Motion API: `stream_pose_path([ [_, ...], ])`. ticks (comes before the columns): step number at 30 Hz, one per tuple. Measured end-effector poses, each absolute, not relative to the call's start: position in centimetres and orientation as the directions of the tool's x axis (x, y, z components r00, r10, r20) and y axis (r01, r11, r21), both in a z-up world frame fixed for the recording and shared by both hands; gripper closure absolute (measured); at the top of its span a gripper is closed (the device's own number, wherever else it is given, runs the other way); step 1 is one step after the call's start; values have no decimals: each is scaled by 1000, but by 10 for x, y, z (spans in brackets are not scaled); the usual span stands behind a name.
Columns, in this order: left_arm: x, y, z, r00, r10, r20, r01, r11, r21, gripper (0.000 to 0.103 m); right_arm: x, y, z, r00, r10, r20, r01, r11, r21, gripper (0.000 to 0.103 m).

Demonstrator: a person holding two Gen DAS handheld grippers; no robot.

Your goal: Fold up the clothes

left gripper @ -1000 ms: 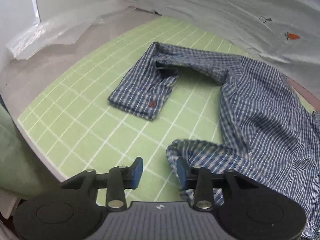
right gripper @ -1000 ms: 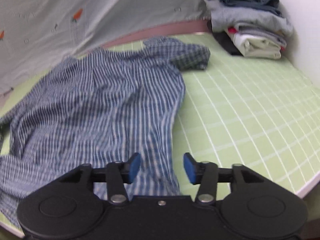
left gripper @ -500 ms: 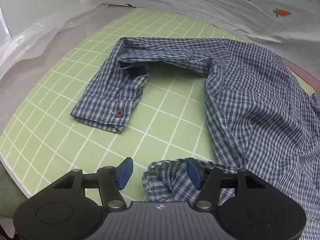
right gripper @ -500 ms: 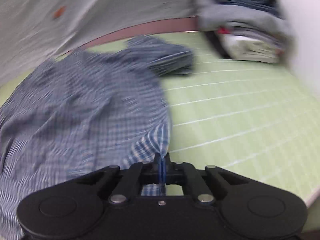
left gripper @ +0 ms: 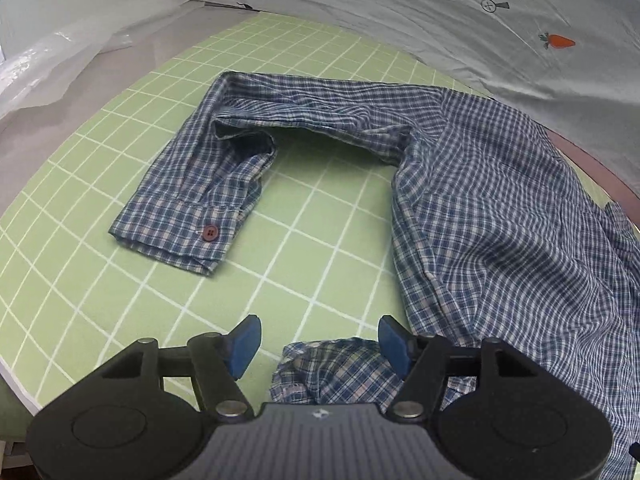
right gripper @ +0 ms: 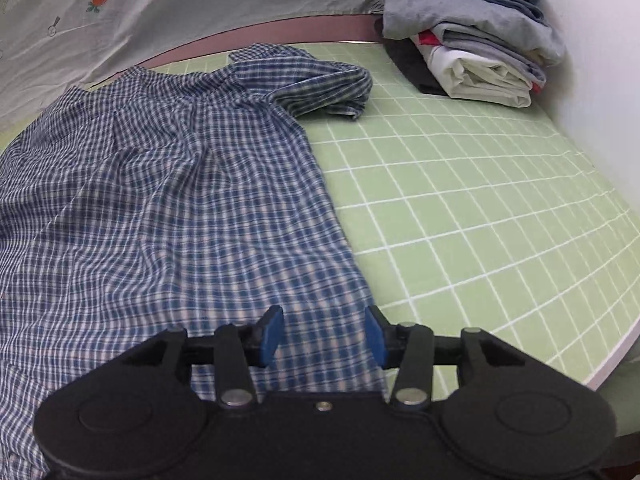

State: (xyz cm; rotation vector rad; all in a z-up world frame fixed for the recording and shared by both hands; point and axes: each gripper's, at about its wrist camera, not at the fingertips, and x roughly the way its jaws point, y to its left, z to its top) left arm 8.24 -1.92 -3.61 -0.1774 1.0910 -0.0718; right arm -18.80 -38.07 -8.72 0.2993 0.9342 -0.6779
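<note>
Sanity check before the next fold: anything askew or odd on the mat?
Nothing damaged or spilled. The plaid shirt isn't flat: one sleeve is bent back on itself, the other sleeve is bunched up, and a hem corner is crumpled between the open left claw's pads.

A big green mat with white grid lines (left gripper: 320, 248) covers the table. Behind it hangs a pale grey cloth with little orange carrot pictures (left gripper: 440, 20). A crinkly clear plastic sheet (left gripper: 52, 64) lies on the bare grey tabletop (left gripper: 60, 128) at one side. A plain white wall (right gripper: 600, 80) stands at the other side. The light is soft and even.
</note>
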Motion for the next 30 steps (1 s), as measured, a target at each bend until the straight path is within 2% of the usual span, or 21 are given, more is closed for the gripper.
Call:
stream_pose_path([
  [4,83,-24,-45,426,-201,-882,29,978,-209,34,-180,-368,-95,419,-375,-827,608,792,-51,54],
  [9,76,-28,-53,412,-201,-889,40,978,-203,34,-181,-363,-103,412,-354,-840,607,794,-36,50],
  [11,70,-28,-53,426,-198,-883,29,978,-206,40,-181,-363,-107,403,-333,-852,612,790,-20,50],
  [12,67,-27,-54,433,-193,-880,11,978,-209,56,-180,-362,-108,397,-329,-857,610,792,-22,50],
  [13,64,-25,-55,437,-186,-880,-14,977,-214,77,-179,-362,-109,391,-326,-861,607,794,-25,50],
  [15,57,-20,-55,459,-172,-872,-55,974,-222,96,-175,-358,-109,382,-332,-863,590,806,-49,50],
  [19,40,0,-51,507,-111,-855,-173,958,-228,100,-157,-346,-109,374,-349,-859,473,869,-147,49],
  [23,15,36,-52,518,-40,-854,-357,898,-258,101,-141,-339,-108,362,-379,-851,390,891,-231,45],
  [25,3,52,-54,519,-5,-855,-421,869,-260,101,-138,-342,-109,360,-383,-851,409,884,-225,41],
  [27,-9,66,-58,508,18,-861,-475,840,-262,101,-137,-346,-109,358,-390,-848,439,872,-216,31],
  [30,-21,83,-62,499,0,-867,-537,785,-309,100,-137,-351,-110,357,-379,-854,471,862,-185,30],
])
